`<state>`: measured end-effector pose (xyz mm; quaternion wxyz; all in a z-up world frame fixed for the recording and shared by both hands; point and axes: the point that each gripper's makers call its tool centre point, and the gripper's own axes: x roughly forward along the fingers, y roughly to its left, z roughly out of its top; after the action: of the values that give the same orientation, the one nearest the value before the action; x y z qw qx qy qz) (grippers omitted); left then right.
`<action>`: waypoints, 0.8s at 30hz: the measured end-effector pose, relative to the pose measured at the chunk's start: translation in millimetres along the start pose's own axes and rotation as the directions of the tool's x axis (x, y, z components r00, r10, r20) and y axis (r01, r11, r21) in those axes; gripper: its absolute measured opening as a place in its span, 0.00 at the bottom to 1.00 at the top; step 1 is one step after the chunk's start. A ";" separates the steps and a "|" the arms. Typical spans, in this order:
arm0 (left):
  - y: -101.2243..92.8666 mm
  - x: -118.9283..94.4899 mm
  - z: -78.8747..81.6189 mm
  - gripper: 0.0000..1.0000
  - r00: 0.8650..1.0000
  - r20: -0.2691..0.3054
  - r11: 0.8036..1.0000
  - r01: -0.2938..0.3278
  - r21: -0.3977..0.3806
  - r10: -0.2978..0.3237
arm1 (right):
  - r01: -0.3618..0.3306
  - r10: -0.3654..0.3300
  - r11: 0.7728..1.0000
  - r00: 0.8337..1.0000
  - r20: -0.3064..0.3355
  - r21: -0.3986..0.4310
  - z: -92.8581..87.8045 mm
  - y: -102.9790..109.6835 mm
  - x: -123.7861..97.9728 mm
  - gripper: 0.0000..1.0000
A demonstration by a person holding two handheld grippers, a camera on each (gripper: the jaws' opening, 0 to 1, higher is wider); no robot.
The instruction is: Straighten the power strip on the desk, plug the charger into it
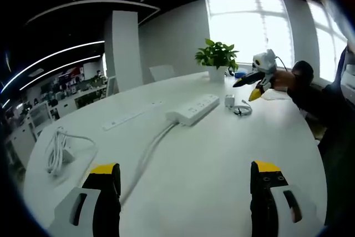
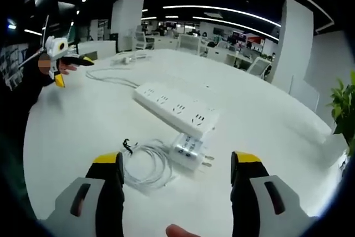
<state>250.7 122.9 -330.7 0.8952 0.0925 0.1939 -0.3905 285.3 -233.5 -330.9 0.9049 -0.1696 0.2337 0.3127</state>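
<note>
White charger [image 2: 188,152] lies on the table [image 2: 83,131] just ahead of the released right tool [image 2: 176,178], at its 12 o'clock, prongs toward 3 o'clock and coiled cable [image 2: 145,167] at 9 o'clock. Beyond it, nearly touching, the power strip [image 2: 176,106] runs askew toward 11 o'clock. Best to have the released left tool [image 1: 184,184] square the strip first, then pinch the charger by its flat sides.
</note>
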 end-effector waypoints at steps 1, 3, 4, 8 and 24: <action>0.1 -0.2 0.0 0.99 1.000 0.001 1.000 0.000 0.000 0.000 | 0.000 0.000 1.000 1.000 0.000 0.002 -0.4 -0.3 0.7 0.78; 0.4 -0.5 -0.4 0.99 1.000 0.002 1.000 -0.001 -0.003 0.001 | 0.000 0.000 1.000 1.000 -0.004 0.003 -1.5 -1.0 2.1 0.77; 0.3 -0.8 -1.2 0.99 1.000 0.000 1.000 0.000 -0.003 0.000 | -0.001 0.001 1.000 1.000 -0.005 0.005 -2.0 -1.5 2.8 0.76; 0.1 -0.8 -4.2 0.99 1.000 -0.007 1.000 0.003 -0.004 -0.003 | -0.008 0.008 1.000 1.000 -0.004 0.023 -2.7 -2.8 5.9 0.76; 3.5 -0.2 -7.0 0.99 1.000 -0.003 1.000 0.003 -0.012 -0.003 | -0.017 0.017 0.998 1.000 -0.009 0.058 -6.6 -9.0 19.4 0.71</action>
<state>251.3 127.6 -336.9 0.8949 0.0875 0.1979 -0.3903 302.5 -233.7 -345.3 0.9057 -0.1428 0.2481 0.3127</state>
